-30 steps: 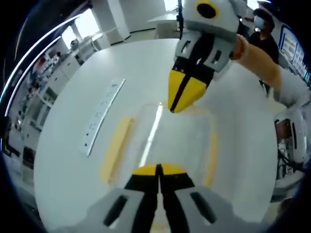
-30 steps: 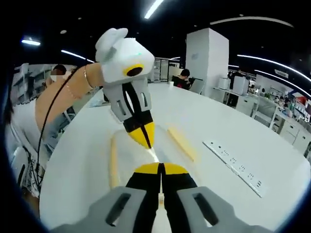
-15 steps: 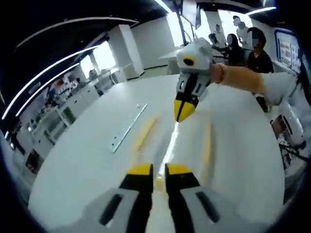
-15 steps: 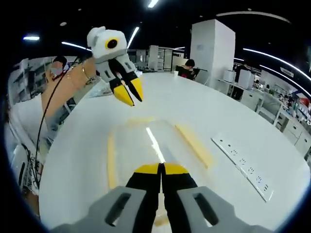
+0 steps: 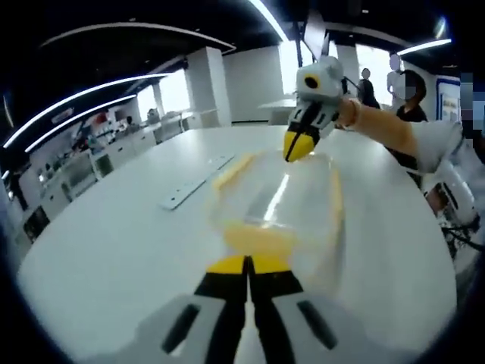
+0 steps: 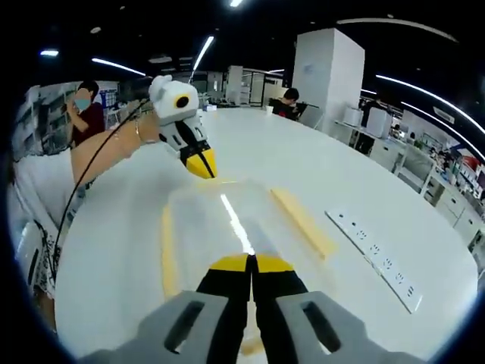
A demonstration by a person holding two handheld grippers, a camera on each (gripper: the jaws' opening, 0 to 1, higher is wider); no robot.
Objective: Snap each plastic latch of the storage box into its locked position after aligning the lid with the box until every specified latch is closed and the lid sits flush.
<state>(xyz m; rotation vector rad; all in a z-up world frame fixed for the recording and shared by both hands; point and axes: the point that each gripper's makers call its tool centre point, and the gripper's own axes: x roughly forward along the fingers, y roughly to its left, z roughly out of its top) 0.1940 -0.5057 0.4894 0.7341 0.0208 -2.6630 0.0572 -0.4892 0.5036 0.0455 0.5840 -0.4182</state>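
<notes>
Opposed views over shared box (image 5: 276, 205)

White tabletop (image 6: 364, 174) wide and bare on most sides. Clear storage box (image 6: 227, 227) with yellow latches sits mid-tabletop, the main obstacle between the two grippers. Left gripper (image 6: 201, 164), jaws together, hangs at the box's far end in the right gripper view; right gripper (image 5: 296, 147), jaws together, hangs at the box's far end in the left gripper view. White power strip (image 6: 375, 258) lies flat to one side of the box, apart from it, with a bare lane between. Opposite side of the box open to the tabletop edge.
</notes>
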